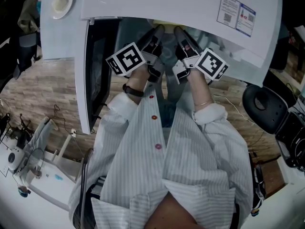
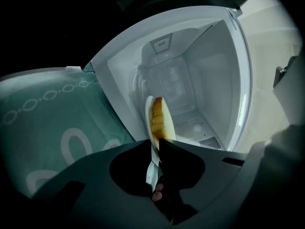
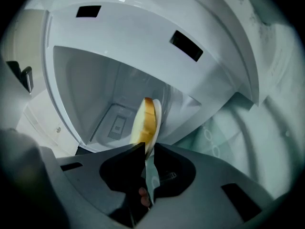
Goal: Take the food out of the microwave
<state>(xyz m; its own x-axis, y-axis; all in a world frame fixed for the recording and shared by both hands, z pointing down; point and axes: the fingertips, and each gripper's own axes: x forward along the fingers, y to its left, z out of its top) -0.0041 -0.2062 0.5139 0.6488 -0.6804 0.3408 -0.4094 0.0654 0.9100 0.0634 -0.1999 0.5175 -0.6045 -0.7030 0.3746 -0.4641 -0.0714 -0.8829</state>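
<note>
Food (image 2: 157,114): yellow-orange pieces on a white plate (image 2: 148,120). Plate: seen edge-on, at the cavity mouth, one side of its rim pinched by my left gripper (image 2: 155,146) and the opposite side by my right gripper (image 3: 145,149). Microwave (image 2: 224,75): white cavity, door (image 1: 97,75) swung open to the left.

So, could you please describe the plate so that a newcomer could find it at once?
Find the white microwave, its door swung open. At its cavity, the left gripper and right gripper each clamp the rim of a white plate. It alone carries golden-yellow food.
</note>
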